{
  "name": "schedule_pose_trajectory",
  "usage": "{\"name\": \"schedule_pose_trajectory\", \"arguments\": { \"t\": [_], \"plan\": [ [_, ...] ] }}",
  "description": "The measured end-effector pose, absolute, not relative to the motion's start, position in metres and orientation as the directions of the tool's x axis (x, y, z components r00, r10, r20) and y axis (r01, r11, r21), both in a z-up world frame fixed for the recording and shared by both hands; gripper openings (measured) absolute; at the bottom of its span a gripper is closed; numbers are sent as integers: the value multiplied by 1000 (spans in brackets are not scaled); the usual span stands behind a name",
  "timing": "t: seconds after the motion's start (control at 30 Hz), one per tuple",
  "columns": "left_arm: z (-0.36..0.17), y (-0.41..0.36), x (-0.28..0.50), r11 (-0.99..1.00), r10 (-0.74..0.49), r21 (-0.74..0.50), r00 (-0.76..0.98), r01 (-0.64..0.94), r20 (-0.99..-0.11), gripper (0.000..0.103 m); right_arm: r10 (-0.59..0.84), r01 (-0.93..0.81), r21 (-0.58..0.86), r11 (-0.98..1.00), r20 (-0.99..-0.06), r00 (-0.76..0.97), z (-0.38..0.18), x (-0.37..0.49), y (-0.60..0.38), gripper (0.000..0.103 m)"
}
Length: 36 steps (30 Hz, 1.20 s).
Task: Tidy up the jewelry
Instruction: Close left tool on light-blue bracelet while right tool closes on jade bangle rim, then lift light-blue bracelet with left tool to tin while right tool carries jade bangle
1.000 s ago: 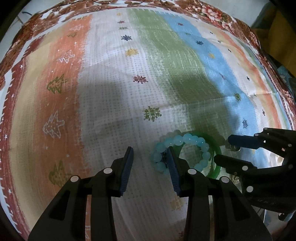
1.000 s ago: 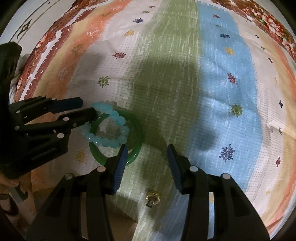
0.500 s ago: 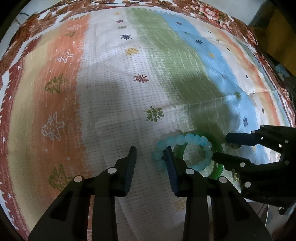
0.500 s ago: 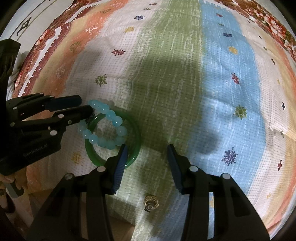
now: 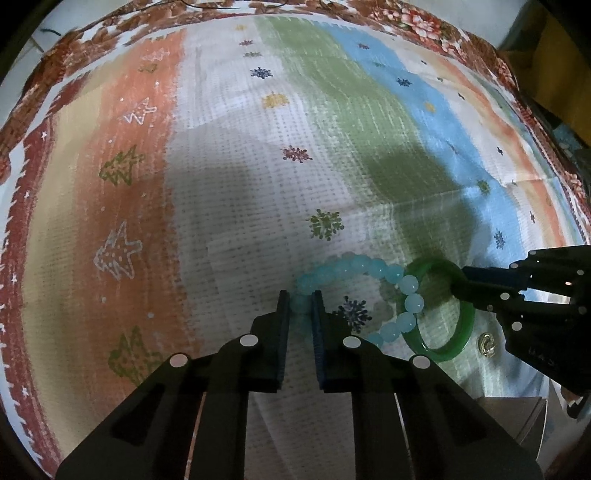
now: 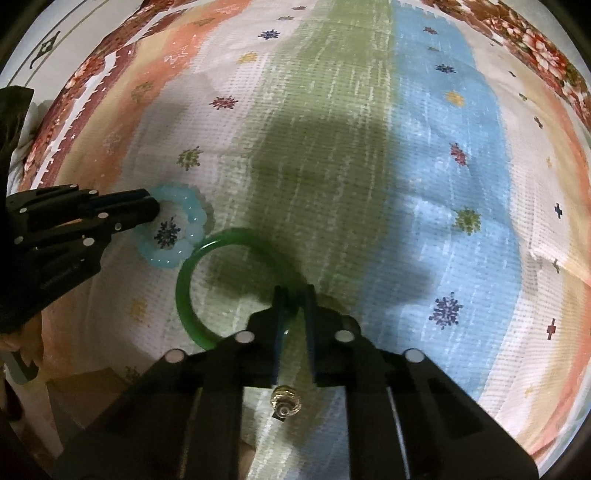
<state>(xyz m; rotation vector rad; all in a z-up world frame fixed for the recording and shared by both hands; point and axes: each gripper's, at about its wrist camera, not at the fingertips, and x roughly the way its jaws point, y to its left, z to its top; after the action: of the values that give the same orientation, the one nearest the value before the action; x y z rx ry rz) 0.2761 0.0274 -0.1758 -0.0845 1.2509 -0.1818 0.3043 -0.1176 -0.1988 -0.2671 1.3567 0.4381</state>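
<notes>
A pale blue bead bracelet [image 5: 354,264] lies on the striped cloth. My left gripper [image 5: 300,299] is closing its jaws on the bracelet's left side, and its pads press on a bead. A green bangle [image 5: 467,321] lies just right of the beads, touching them at its left rim. In the right wrist view my right gripper [image 6: 293,295] is closing its jaws on the green bangle [image 6: 184,291], with the near right part of the rim pinched between its pads. The bead bracelet [image 6: 194,218] and the left gripper [image 6: 153,208] show at the left there.
A small gold ring [image 6: 284,402] lies on the cloth under the right gripper; the gold ring [image 5: 487,343] also shows beside the bangle. The patterned cloth [image 5: 221,184] stretches far ahead to a brown floral border [image 5: 424,26]. Its near edge drops off by a brown surface [image 6: 96,391].
Both grippers went from open to shut, the left on the beads and the right on the bangle. The bead bracelet, which lay across the bangle, now sits beside it.
</notes>
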Motion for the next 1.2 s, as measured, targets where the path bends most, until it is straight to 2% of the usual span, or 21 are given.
{"name": "schedule_pose_trajectory", "arguments": {
  "t": [0.5,1.2],
  "plan": [
    [-136,41,260,968,-247,-243,380,59,-892,11,206,-452,102,886,-960,188,-174,298,-122,9],
    [-93,34,244,963,-262,-259,462,72,-847,11,240,-439,106,892,-935,262,-132,278,-127,10]
  ]
}}
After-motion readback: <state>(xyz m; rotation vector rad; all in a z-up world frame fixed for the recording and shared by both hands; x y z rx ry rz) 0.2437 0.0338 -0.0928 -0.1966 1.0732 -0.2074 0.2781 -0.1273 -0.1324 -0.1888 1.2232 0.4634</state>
